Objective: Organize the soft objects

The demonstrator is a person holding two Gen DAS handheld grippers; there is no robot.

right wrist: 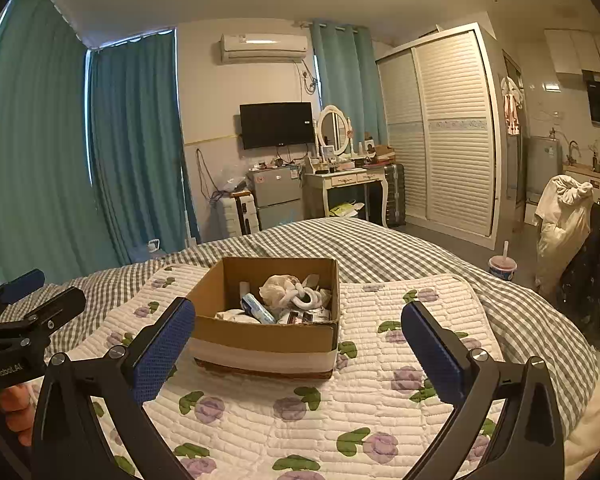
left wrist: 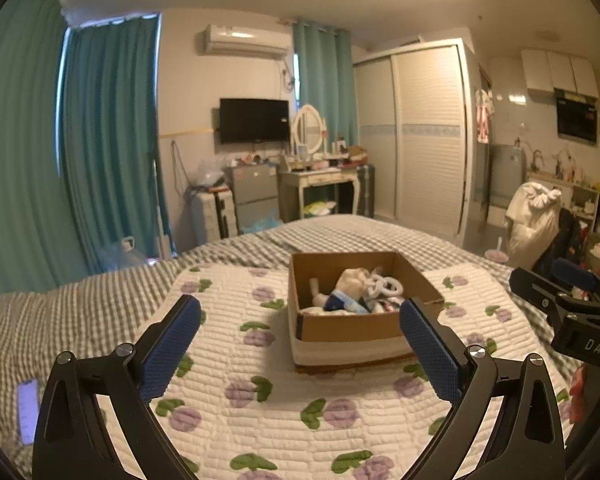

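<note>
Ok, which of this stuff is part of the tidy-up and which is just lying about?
Job: cardboard box on the floral quilt; the soft toys and packets inside it; left hand-held gripper and right hand-held gripper, both open.

Lying about: phone on the checked bedsheet; drink cup.

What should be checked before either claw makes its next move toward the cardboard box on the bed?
1. Left claw open and empty: ok, blue pads spread wide, nothing between them.
2. Right claw open and empty: ok, same stance.
3. Cardboard box upright, top open: ok, it stands on the floral quilt.
4. Soft items inside the box: ok, a loose pile shows; what each piece is, cannot tell.
5. Quilt around the box free of stray items: ok in the visible part.
6. Claws clear of each other: ok, each shows at the edge of the other's view, apart.
</note>
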